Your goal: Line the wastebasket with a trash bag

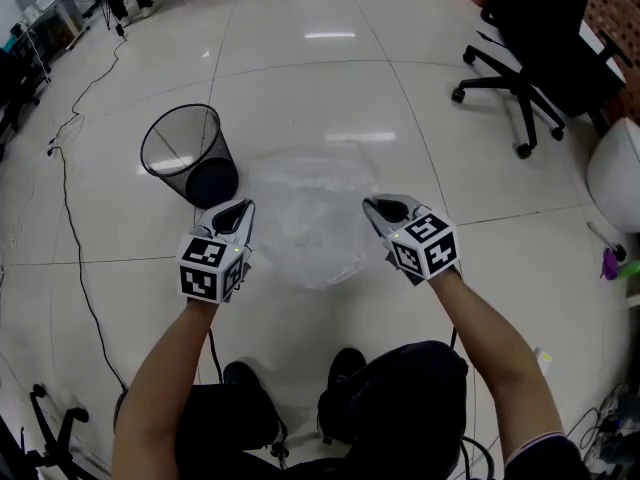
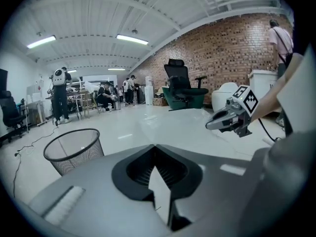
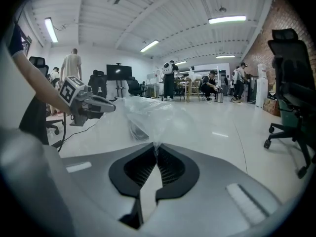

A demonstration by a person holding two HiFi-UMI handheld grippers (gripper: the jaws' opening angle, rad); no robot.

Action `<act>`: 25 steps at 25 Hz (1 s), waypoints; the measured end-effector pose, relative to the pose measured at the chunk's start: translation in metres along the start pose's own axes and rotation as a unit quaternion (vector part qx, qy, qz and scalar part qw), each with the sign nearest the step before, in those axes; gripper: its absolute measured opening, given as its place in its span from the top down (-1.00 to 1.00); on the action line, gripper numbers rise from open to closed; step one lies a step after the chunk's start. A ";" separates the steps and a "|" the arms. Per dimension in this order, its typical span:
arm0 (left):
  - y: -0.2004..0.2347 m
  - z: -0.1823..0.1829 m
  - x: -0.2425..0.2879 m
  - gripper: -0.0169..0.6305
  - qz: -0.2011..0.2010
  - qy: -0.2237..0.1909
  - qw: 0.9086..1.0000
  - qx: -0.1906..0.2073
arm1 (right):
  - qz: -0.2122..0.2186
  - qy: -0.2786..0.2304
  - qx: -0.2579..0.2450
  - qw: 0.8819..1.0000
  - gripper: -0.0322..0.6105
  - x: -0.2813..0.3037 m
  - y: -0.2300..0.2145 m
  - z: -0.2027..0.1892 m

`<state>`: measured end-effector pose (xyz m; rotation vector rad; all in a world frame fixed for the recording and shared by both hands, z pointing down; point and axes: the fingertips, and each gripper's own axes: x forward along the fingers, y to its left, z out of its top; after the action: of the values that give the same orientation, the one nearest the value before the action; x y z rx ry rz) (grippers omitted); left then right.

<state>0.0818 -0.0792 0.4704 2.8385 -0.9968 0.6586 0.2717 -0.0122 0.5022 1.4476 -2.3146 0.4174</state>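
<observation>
trash bag point(image 1: 310, 218) spread crosswise, wastebasket point(image 1: 185, 153) mouth up

My left gripper point(image 1: 240, 210) and right gripper point(image 1: 374, 206) hold a clear trash bag point(image 1: 312, 218) spread between them. The black wastebasket point(image 1: 185, 154) stands on the floor point(image 1: 330, 88) near my left one.

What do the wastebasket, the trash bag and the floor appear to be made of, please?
The wastebasket looks like black wire mesh, probably metal: the floor shows through its wall. The trash bag looks like thin clear plastic film: see-through and crinkled. The floor looks like pale glossy tile, with thin joint lines and bright reflections; whether it is ceramic or stone is unclear.
</observation>
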 end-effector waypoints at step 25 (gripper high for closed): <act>0.094 0.128 -0.184 0.91 0.081 -0.116 0.990 0.010 | 0.046 -0.111 -0.115 0.986 0.89 -0.024 0.126 0.222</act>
<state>-0.0561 -0.0707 0.2706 2.9252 -1.2709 0.3541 0.1329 -0.0366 0.2886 1.3375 -2.5127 0.0075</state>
